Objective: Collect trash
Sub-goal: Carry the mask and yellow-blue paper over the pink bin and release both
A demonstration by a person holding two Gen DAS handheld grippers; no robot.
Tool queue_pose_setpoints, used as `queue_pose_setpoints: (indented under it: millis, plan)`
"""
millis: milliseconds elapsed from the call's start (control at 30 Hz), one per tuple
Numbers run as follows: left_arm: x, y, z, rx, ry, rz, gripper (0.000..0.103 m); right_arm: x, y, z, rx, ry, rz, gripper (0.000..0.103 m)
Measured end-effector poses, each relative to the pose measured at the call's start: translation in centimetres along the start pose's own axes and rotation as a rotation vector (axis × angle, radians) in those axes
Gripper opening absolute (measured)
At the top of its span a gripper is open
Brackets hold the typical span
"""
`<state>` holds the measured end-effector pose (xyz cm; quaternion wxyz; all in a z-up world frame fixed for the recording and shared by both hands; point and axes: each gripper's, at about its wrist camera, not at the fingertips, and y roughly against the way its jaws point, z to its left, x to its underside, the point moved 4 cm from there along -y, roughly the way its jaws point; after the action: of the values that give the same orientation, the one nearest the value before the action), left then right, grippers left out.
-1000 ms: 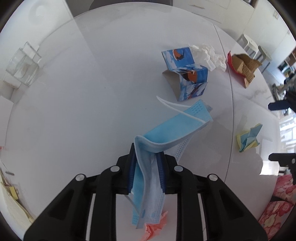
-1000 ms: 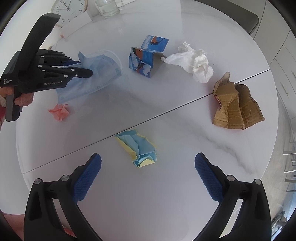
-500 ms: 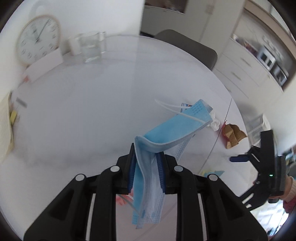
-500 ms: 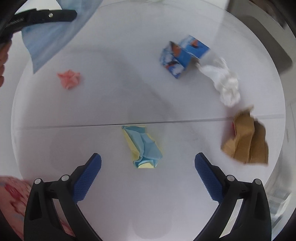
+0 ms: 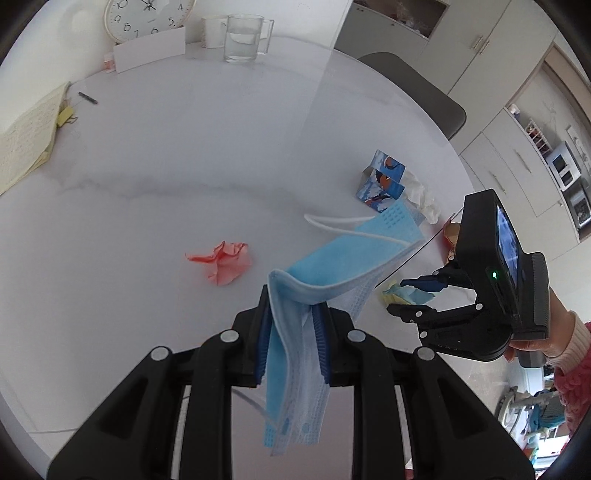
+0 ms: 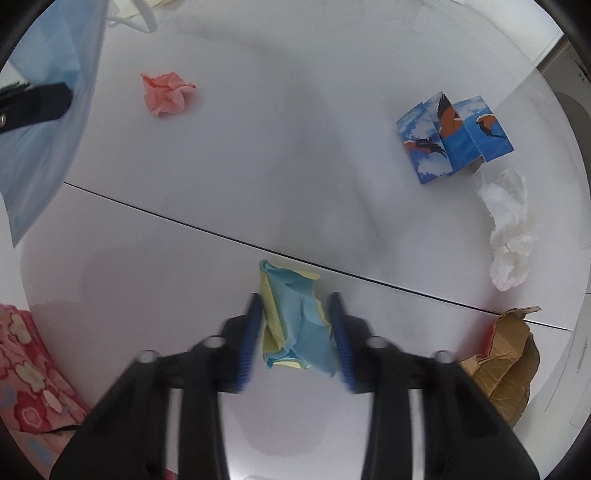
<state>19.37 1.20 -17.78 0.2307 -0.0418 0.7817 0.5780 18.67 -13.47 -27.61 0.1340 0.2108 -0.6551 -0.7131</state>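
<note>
Right tongs [image 6: 297,332] closing around paper wad [image 6: 295,317]

The desk [image 5: 177,206] lies bare and open across its middle and left. A pink paper wad [image 5: 221,262] sits alone there. On the right, a printed carton [image 5: 382,181], white tissue [image 5: 424,197] and torn cardboard [image 6: 502,362] crowd together. Far back stand a glass jug [image 5: 242,38] and clock [image 5: 147,16].

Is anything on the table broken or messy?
Yes. A torn brown cardboard piece lies ripped at the table's edge, the bird-print carton is squashed open, and a white tissue and pink paper ball lie crumpled.
</note>
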Motion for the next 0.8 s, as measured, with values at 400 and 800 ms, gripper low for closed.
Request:
queue_pose_setpoints:
  millis: [400, 800]
  plan:
    - [3.5, 1.4, -5.3, -0.026, -0.057, 0.000, 0.021, 5.9, 6.4, -0.8, 0.004, -0.166, -0.184, 0.033]
    - [11.1, 1.7, -19.1, 0.155, -0.240, 0.101, 0.021, 27.8, 10.2, -0.4, 0.006, -0.573, -0.265, 0.035]
